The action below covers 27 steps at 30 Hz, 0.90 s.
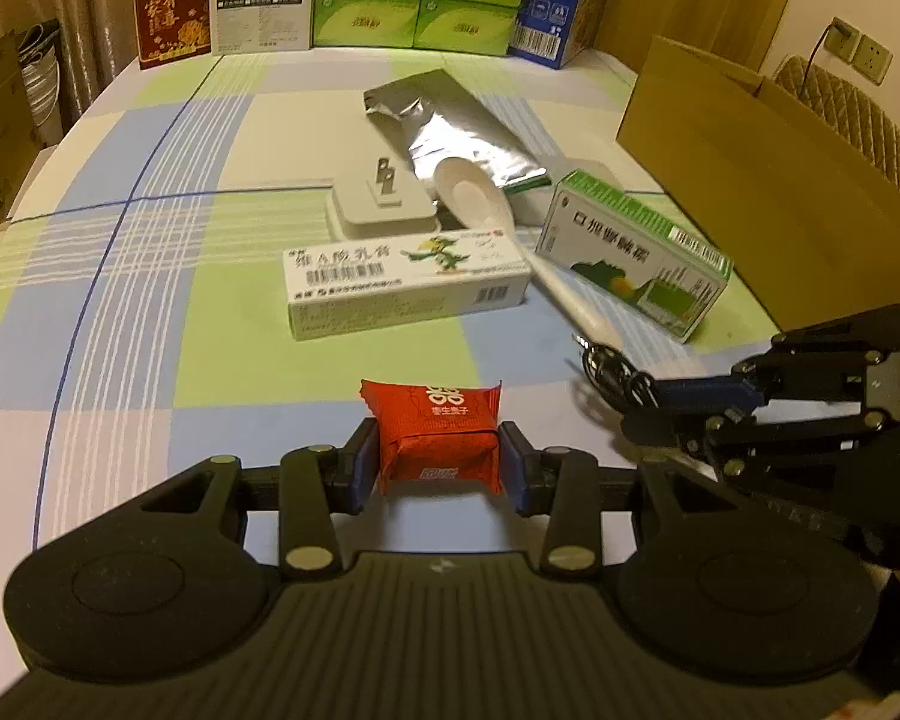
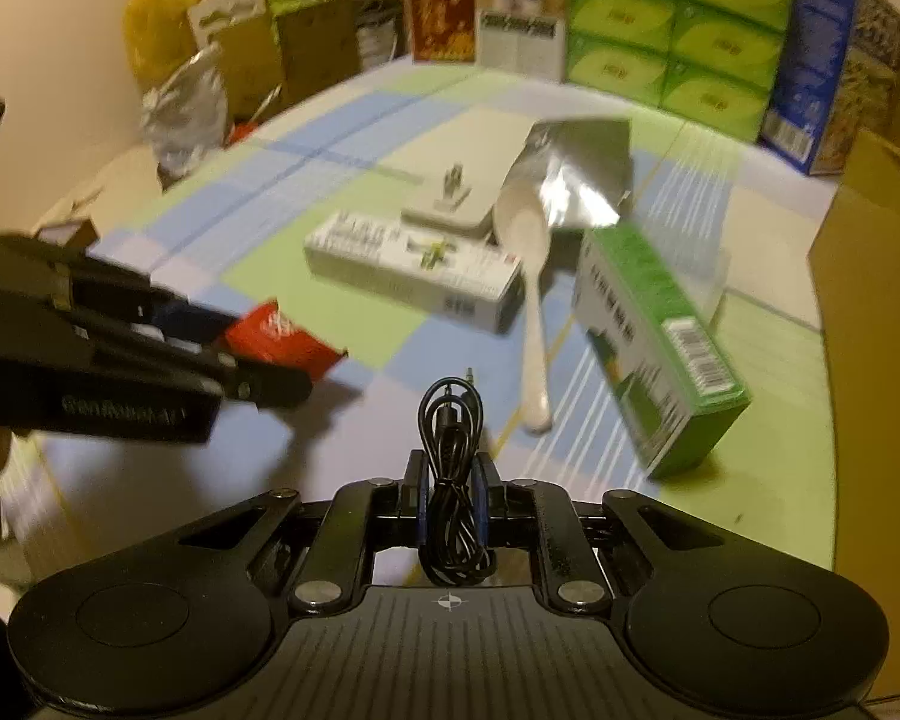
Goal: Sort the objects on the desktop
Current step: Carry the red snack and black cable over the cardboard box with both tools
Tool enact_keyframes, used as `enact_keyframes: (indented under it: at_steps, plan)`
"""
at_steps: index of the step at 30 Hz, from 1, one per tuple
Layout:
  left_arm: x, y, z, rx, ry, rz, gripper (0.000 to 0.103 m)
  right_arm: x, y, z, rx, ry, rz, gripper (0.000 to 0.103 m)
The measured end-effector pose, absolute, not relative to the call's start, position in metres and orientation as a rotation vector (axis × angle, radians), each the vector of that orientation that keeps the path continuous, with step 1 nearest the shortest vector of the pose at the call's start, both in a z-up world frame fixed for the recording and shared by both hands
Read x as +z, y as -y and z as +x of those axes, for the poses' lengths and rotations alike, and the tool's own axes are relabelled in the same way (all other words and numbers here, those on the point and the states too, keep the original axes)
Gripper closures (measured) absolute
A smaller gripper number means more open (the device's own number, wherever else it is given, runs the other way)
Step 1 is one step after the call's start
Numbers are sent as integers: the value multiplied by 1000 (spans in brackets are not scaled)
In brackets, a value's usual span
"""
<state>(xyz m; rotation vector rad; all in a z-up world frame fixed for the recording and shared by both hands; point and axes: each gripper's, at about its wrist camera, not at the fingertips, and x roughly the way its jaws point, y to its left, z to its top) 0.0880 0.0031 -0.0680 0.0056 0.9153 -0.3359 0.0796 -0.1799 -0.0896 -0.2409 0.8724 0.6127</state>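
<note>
Red packet [image 1: 438,435] crosswise in left jaws; coiled cable [image 2: 453,480] lengthwise in right jaws.

A red foil-wrapped candy [image 1: 437,435] with white print sits clamped between the left gripper [image 1: 438,461] pads, above the checked tabletop [image 1: 150,252]. A coiled black cable [image 2: 453,480] is pinched upright in the right gripper [image 2: 450,504]. Still lying on the tabletop: a long white ointment box [image 1: 408,283], a white spoon [image 1: 510,228] resting on a silver foil pouch [image 1: 450,132], a white plug adapter [image 1: 378,201] with prongs up, and a tilted green-and-white medicine box [image 1: 636,252].
</note>
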Motion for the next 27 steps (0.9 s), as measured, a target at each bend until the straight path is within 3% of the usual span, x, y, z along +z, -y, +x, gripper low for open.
enact_keyframes:
  at_steps: [27]
  plan:
    - [7, 79, 84, -494, -728, 23, 67, -3, 263, 61, 323, -633, -76, 92]
